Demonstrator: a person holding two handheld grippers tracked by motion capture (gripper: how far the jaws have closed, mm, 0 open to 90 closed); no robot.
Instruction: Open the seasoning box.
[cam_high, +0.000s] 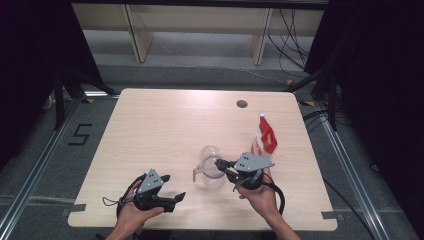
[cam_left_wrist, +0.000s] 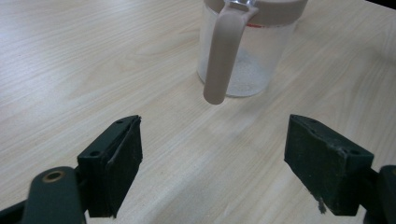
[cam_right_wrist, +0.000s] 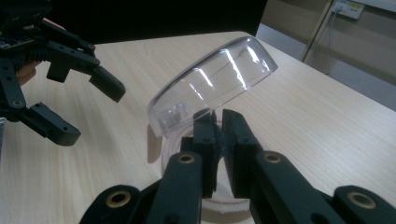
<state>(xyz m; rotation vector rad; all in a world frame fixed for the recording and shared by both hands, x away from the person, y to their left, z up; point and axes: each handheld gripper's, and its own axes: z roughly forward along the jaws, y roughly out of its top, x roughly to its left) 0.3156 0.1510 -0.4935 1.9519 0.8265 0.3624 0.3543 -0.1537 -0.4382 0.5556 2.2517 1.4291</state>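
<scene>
My right claw (cam_right_wrist: 217, 123) pinches the clear hinged lid (cam_right_wrist: 215, 84), tilted up. Pitcher (cam_high: 210, 167) sits at table centre-right, light, slick plastic. Left claw (cam_left_wrist: 215, 154) gapes empty; beige handle (cam_left_wrist: 224, 56) at twelve o'clock, best hold.

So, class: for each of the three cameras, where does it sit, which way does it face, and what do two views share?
High view: above the near table edge, looking forward and down; both hands, left gripper, right gripper.
Left gripper view: rides that gripper, faces the jug handle; open jaws.
Right gripper view: rides its gripper, shut on the clear lid.
Shared: both gripper views show the jug.
</scene>
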